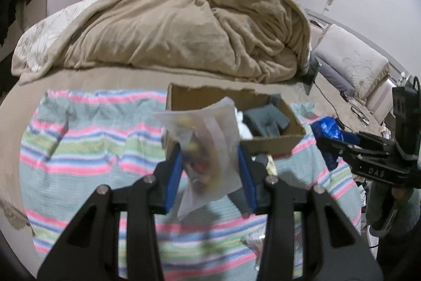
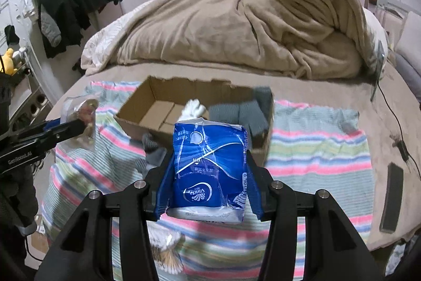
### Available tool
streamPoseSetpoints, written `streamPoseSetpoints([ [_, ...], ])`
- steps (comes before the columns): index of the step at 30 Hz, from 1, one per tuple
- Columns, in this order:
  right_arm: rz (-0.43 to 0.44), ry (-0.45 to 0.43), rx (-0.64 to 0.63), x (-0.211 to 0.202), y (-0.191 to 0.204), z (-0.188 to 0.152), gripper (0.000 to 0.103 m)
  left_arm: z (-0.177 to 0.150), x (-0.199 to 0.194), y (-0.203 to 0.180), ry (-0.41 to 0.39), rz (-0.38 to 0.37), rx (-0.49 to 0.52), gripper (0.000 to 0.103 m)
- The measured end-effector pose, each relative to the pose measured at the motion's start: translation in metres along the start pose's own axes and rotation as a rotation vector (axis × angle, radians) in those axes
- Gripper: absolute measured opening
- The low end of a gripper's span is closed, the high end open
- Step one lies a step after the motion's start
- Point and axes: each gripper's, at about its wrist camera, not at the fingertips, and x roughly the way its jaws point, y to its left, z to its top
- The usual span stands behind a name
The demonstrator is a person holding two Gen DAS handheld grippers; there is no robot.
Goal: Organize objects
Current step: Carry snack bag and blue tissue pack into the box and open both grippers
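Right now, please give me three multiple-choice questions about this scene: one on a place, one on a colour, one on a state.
1. Where are the grey gloves?
A. in the cardboard box
B. on the beige blanket
C. on the floor

2. What colour is the tissue pack?
A. red
B. blue
C. green

3. What is the left gripper doing?
A. standing open and empty
B. holding a clear bag
C. holding the box

Answers: 1 A, the gloves lie inside the box walls. 2 B, its wrapper is blue with white print. 3 B, the bag is pinched between both blue fingers.
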Motion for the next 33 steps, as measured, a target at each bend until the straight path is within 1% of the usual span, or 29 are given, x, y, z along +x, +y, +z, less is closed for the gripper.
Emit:
streamPoseSetpoints([
  [6, 0.003, -0.020, -0.010, 0.006, 0.001, 0.016, 0.052, 0.020, 0.008, -0.003, -0.025, -0.015, 0.019, 0.042],
  [14, 0.006, -0.034, -0.004, 0.024, -0.008, 0.036, 0.052, 0.037, 0.031, -0.001, -0.024, -0.016, 0.029, 0.042],
  [21, 0.027, -0.011, 0.016, 0.056, -0.014, 0.045, 0.052, 0.044, 0.070, 0.005, 0.015, -0.005, 0.036, 0.042],
  [26, 0.038, 0.024, 0.023, 0.083, -0.016, 0.046, 0.052, 0.041, 0.096, 0.008, 0.048, -0.006, 0.034, 0.042],
  [29, 0.043, 0.048, 0.027, 0.099, -0.017, 0.044, 0.052, 0.039, 0.113, 0.012, 0.076, -0.020, 0.018, 0.042],
  [33, 0.042, 0.081, 0.035, 0.119, -0.021, 0.040, 0.052, 0.038, 0.128, 0.012, 0.097, -0.030, 0.023, 0.042],
])
